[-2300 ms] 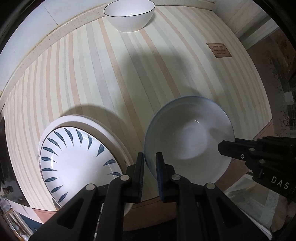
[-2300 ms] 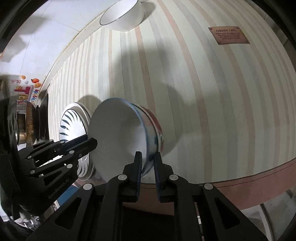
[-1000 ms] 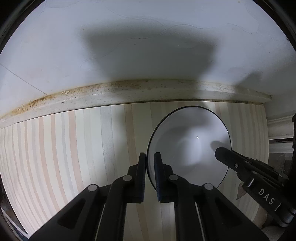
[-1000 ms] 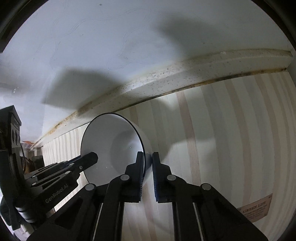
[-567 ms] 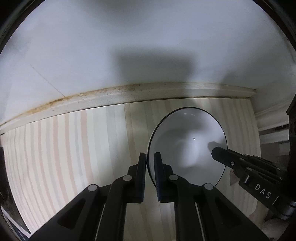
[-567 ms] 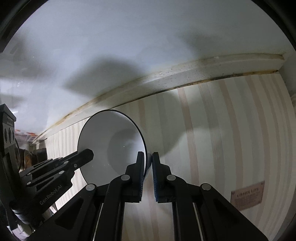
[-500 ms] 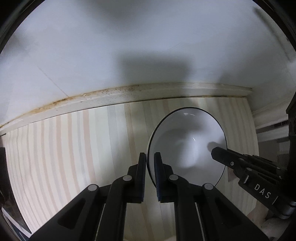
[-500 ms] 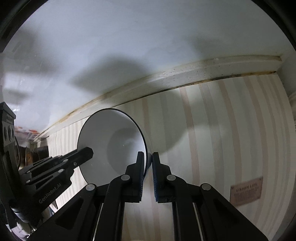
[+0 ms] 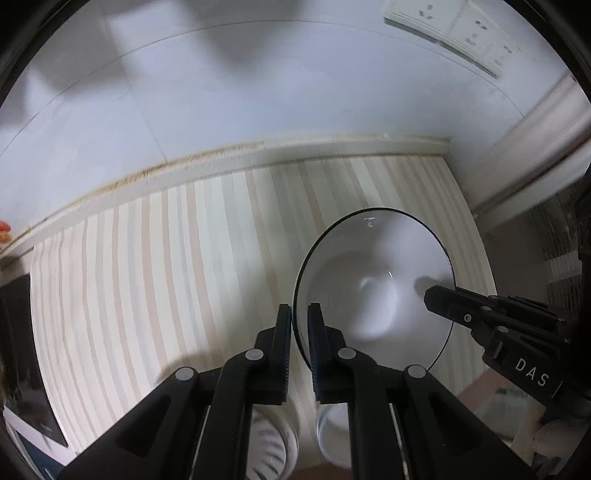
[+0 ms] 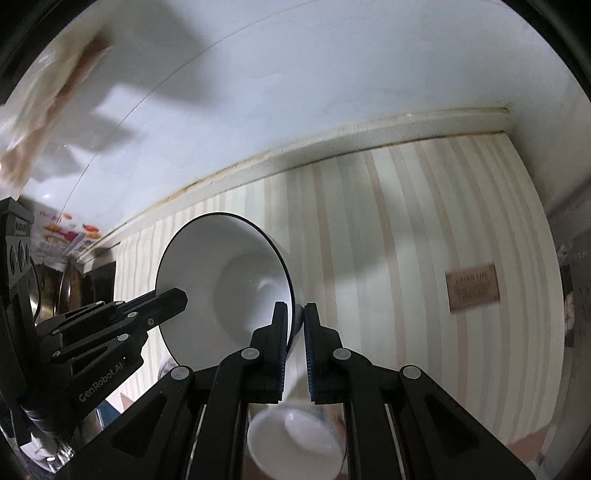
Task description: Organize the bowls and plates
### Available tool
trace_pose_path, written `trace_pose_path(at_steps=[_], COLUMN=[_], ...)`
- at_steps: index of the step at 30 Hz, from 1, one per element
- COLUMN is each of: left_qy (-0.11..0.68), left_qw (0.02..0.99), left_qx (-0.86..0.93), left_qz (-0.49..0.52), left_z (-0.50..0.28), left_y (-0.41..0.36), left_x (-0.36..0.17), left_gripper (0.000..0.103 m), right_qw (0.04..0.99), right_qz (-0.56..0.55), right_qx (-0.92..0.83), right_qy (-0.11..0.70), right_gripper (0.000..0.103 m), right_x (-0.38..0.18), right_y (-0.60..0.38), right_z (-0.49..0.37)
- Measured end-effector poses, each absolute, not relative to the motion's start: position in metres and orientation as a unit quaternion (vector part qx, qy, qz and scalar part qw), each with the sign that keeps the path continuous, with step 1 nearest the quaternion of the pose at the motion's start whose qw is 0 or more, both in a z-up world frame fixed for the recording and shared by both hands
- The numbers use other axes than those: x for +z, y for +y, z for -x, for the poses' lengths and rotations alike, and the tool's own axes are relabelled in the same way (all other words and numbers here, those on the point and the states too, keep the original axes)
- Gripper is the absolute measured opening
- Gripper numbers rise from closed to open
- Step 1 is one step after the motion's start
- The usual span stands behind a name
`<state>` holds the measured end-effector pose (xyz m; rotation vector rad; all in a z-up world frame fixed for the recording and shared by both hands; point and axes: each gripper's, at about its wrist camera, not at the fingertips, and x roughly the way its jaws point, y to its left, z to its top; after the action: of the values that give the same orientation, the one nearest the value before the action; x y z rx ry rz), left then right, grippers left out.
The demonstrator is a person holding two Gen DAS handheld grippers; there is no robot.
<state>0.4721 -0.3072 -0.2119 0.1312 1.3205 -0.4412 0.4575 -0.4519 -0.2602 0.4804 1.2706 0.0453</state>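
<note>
Currently, on my left wrist view, the left gripper is clamped on the near-left rim of the white bowl, held above the striped mat; mouth faces the camera. Open mat lies left, wall trim beyond. On my right wrist view, the right gripper is clamped on the opposite rim; bowl tilted leftward, a second bowl below

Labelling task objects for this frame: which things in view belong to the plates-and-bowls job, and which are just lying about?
Job:
- white bowl with dark rim, gripped on opposite edges by left tongs and right tongs
- second white bowl below
- patterned plate, partly hidden

Lying about:
- striped mat
- brown label
- wall sockets
</note>
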Motion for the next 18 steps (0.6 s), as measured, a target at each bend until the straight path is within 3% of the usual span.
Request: trace_pose_path(at_steps=[18], left_qy=[0.630], left_qw=[0.737], left_qx=[-0.232], left_qz=[-0.083], left_z=[-0.372], left_y=[-0.293], left_x=[-0.228], left_gripper=[0.007], right_qw=[0.761], right_qz=[-0.238], right_qx=[-0.004], right_qy=[0.604], right_gripper=[0.010], right_x=[-0.267], right_y=[-0.426], right_z=[-0.318])
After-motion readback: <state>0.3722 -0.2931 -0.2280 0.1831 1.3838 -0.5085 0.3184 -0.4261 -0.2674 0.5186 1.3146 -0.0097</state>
